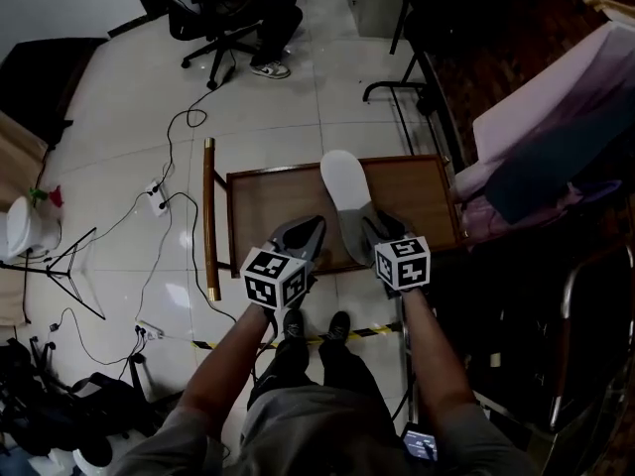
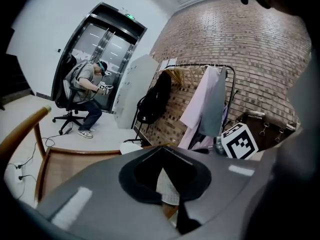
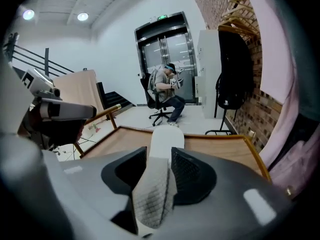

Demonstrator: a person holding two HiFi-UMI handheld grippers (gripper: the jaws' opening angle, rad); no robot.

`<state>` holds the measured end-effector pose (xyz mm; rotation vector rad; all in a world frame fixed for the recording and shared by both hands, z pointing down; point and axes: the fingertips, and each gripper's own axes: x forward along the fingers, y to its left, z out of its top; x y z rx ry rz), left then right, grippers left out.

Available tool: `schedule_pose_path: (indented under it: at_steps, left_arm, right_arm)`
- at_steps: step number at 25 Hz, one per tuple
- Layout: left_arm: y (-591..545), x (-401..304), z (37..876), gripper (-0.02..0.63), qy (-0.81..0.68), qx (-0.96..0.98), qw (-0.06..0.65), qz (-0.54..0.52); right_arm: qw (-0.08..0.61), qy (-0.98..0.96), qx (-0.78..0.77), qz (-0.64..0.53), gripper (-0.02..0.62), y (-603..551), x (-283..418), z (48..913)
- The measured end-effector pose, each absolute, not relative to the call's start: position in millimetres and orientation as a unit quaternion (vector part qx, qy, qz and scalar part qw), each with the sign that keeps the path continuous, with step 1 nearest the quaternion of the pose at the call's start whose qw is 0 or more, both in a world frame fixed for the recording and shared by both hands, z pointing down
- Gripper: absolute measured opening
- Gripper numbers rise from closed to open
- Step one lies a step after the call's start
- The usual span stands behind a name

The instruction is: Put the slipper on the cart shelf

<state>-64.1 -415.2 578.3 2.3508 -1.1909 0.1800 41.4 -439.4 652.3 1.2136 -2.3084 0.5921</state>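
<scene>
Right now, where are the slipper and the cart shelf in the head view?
slipper (image 1: 345, 188), head view, on its white far end.
cart shelf (image 1: 270, 211), head view, on the bare wooden board.

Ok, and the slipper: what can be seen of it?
The slipper is pale, white to light grey, long with a rounded toe; the near end looks like gridded mesh. It lies lengthwise over the wooden cart shelf, toe pointing away from the person, heel end between the parted jaws of the right claw. Whether it rests fully on the wood is unclear.
</scene>
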Motion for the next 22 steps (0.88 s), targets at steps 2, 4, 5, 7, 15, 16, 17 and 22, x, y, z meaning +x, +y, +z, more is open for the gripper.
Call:
schedule_pose_path:
  at_steps: [2, 4, 5, 7, 15, 16, 17, 22]
  left_arm:
    - [-420, -61, 587, 0.006, -0.437, 0.86, 0.253, 0.071]
    - [-420, -60, 596, 0.006, -0.438, 0.857, 0.261, 0.075]
    - [-420, -60, 600, 0.006, -0.439, 0.855, 0.265, 0.076]
    - [-418, -61, 607, 0.006, -0.441, 0.852, 0.271, 0.077]
    - [-412, -71, 619, 0.006, -0.442, 0.849, 0.277, 0.082]
    - [-412, -71, 618, 0.006, -0.44, 0.85, 0.275, 0.084]
    - [-412, -71, 616, 0.006, -0.439, 0.852, 0.273, 0.085]
    - [-415, -69, 603, 0.006, -0.437, 0.856, 0.262, 0.083]
  right_arm:
    - [0.248, -0.835, 0.437, 0.223, 0.145, -450, 39, 674]
    - [0.263, -0.832, 0.432, 0.23, 0.153, -458, 36, 692]
    - [0.27, -0.829, 0.431, 0.233, 0.153, -461, 34, 701]
    - [0.28, -0.824, 0.431, 0.239, 0.153, -466, 33, 716]
    - [0.307, -0.817, 0.419, 0.251, 0.021, -463, 24, 746]
    - [0.308, -0.82, 0.415, 0.249, 0.014, -461, 23, 743]
    - [0.307, -0.823, 0.41, 0.244, 0.012, -460, 23, 738]
    - [0.281, -0.84, 0.408, 0.223, 0.011, -458, 23, 699]
